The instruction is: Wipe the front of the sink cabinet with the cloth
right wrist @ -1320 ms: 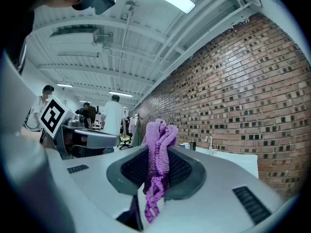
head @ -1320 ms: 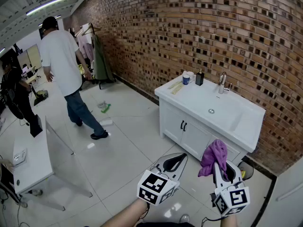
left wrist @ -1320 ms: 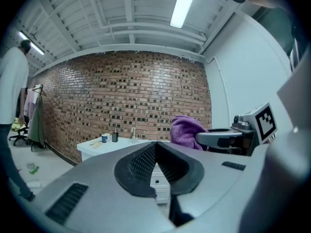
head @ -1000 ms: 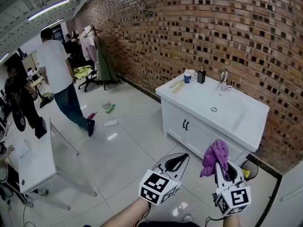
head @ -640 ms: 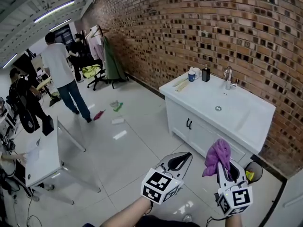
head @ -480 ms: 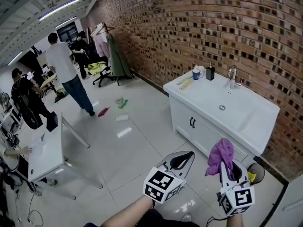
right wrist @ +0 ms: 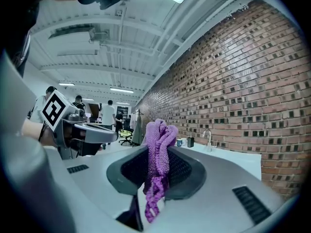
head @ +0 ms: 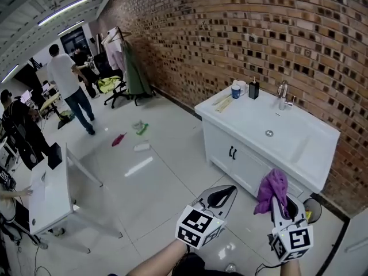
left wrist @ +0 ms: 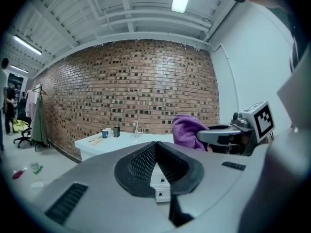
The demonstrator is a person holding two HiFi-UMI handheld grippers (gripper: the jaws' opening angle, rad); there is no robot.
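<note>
The cloth (head: 272, 187) is purple; the sink cabinet (head: 241, 163) white; the wall (head: 259, 33) red-brown brick speckled with darker bricks; the floor (head: 161, 183) pale tile.

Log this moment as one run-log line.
phase: pre-wipe | right hand-held gripper: shut on purple cloth | left hand-held gripper: shut, empty | sink cabinet: front not yet touched

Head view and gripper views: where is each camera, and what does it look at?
Head view: on the head, looking down at the sink cabinet; left gripper, right gripper, a forearm.
Left gripper view: along its shut empty jaws toward the sink cabinet.
Right gripper view: along its jaws, shut on the purple cloth.
All share the purple cloth.
</note>
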